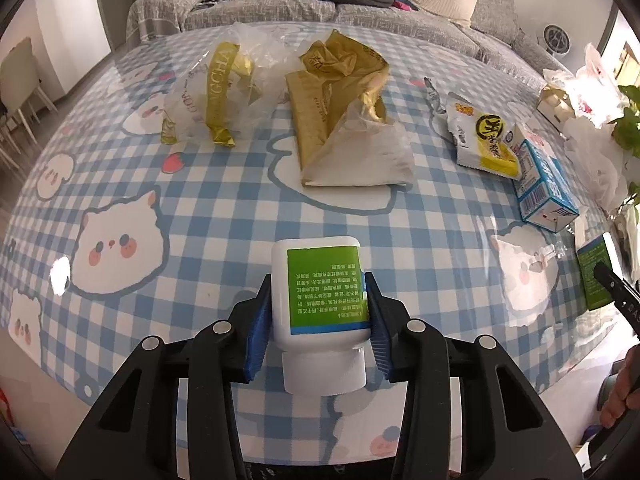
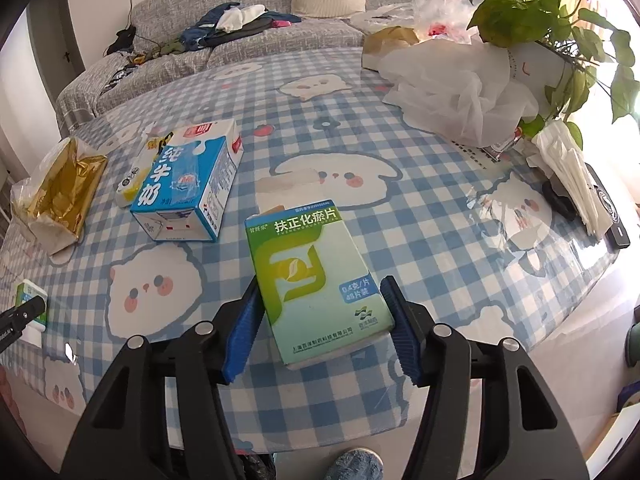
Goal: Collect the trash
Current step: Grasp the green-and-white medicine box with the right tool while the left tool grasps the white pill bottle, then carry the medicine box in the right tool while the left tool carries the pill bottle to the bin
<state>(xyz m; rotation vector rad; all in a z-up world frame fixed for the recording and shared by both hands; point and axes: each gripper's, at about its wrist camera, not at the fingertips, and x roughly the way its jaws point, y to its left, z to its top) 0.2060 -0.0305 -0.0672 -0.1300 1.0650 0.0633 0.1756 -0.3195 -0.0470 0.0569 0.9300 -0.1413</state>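
Observation:
My left gripper is shut on a white pill bottle with a green label, its cap toward the camera, just over the checked tablecloth. My right gripper straddles a green medicine box; the blue pads sit at both its sides, seemingly touching. The bottle also shows in the right wrist view, the box in the left wrist view. A blue milk carton, a yellow-white snack wrapper and gold-and-clear bags lie farther on the table.
White plastic bags, a potted plant, napkins and a black device crowd the table's right side. A grey sofa with clothes stands behind. The table edge runs close at the right.

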